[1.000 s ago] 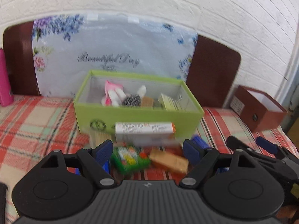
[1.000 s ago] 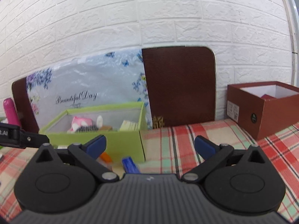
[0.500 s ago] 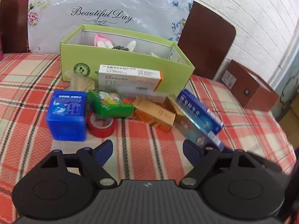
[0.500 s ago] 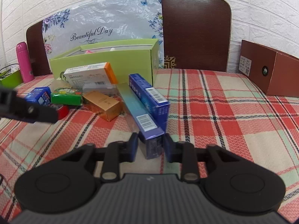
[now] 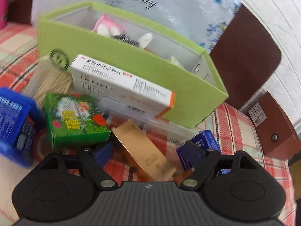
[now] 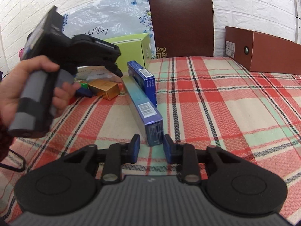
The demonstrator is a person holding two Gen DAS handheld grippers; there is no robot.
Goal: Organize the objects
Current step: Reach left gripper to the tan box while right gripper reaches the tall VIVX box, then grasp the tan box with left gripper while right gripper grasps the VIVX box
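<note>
A pile of small boxes lies on the plaid cloth in front of an open green box (image 5: 188,94). My left gripper (image 5: 148,150) hangs low over the pile with a gold box (image 5: 143,143) lying between its wide jaws. The jaws are closing and the pads do not touch the box. Around it are a green printed box (image 5: 75,116), a white medicine box (image 5: 120,86) and a blue tub (image 5: 13,124). My right gripper (image 6: 151,141) is shut narrow on the near end of a long blue box (image 6: 143,105). A shorter dark blue box (image 6: 143,79) leans beside it.
A brown box (image 6: 263,50) stands at the right by the wall, and a dark board (image 6: 180,22) and a flowered bag lean behind. A hand (image 6: 28,86) holding the left gripper fills the left of the right wrist view. Bare plaid cloth (image 6: 225,103) spreads to the right.
The left gripper has dropped forward and rolled, so the gold box now lies between its fingers. The right gripper went from wide to narrow on the long box's end and sank lower.
</note>
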